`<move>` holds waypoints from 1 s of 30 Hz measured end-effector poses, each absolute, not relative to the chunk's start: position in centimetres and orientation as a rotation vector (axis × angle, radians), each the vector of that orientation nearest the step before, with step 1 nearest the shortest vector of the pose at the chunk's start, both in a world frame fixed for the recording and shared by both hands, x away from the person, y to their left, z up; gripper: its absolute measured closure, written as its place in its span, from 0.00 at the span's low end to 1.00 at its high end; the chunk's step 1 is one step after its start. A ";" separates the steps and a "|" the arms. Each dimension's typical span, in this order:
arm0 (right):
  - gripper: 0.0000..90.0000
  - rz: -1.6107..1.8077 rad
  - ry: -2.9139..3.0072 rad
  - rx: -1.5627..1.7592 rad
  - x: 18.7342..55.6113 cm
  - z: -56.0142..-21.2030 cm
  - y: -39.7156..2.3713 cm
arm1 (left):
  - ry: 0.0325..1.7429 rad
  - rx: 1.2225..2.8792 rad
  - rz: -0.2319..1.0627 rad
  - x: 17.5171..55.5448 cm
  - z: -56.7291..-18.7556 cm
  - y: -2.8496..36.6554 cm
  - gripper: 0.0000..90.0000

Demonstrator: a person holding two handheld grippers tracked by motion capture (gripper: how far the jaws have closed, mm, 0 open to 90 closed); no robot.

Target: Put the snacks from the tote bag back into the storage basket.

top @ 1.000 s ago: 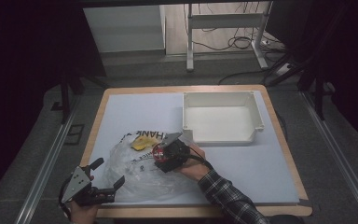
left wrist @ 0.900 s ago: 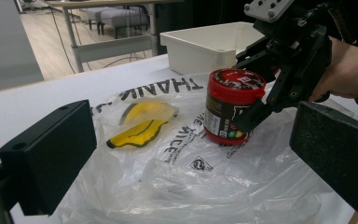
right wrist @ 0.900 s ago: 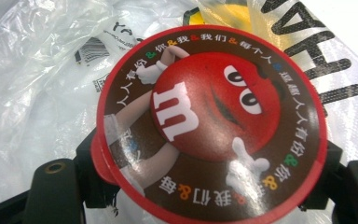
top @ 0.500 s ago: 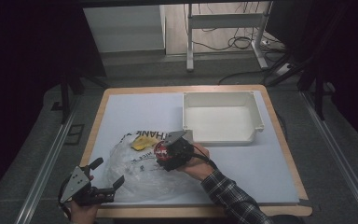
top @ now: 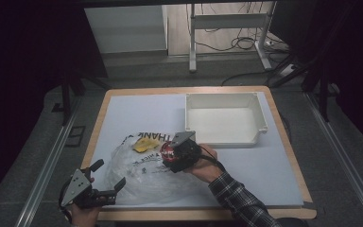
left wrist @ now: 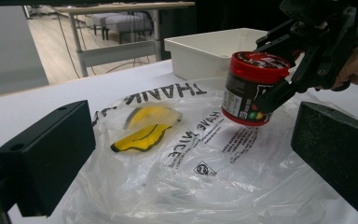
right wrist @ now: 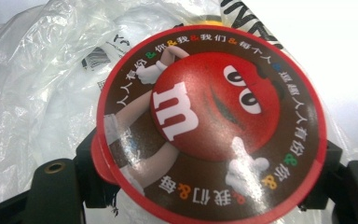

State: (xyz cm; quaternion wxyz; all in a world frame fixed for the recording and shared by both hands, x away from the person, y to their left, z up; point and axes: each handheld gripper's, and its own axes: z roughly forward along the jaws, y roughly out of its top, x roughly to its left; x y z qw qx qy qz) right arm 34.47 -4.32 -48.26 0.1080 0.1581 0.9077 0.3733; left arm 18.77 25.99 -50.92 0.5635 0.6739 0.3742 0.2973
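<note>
- High view: the right gripper is clamped on a small round candy jar, held over the near middle of the table, above a crumpled plastic bag.
- Left gripper view: the jar is a squat cylinder with a glossy red lid and a dark printed label; it hangs clear of the bag, with the right gripper pinching its sides just under the lid.
- Right gripper view: the lid is a flat, shiny disc with a red rim, a brown field and a red cartoon candy figure; the black jaws press on the jar from both sides.
- The bag is thin, clear, wrinkled film with black lettering, and a yellow, curved piece lies inside it.
- The left gripper, blocky and matt black, rests at the table's near left edge with its jaws spread wide, holding nothing.
- A white, smooth-walled rectangular plastic bin sits on the far right of the table.
</note>
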 end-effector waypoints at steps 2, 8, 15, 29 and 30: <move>0.29 1.099 2.667 0.460 34.5 -48.1 -4.5 | 0.880 1.587 0.700 18.8 -50.9 26.0 0.00; 0.29 1.093 2.661 0.449 34.4 -47.9 -4.9 | 0.878 1.586 0.698 18.8 -50.9 26.0 0.00; 0.29 1.094 2.661 0.446 34.3 -47.5 -5.4 | 0.875 1.588 0.697 18.8 -50.9 25.9 0.00; 0.29 1.112 2.640 0.469 34.5 -46.6 -7.0 | 0.875 1.589 0.697 18.8 -50.9 25.9 0.00; 0.29 1.112 2.635 0.469 34.5 -46.5 -7.2 | 0.875 1.589 0.698 18.8 -50.9 25.9 0.00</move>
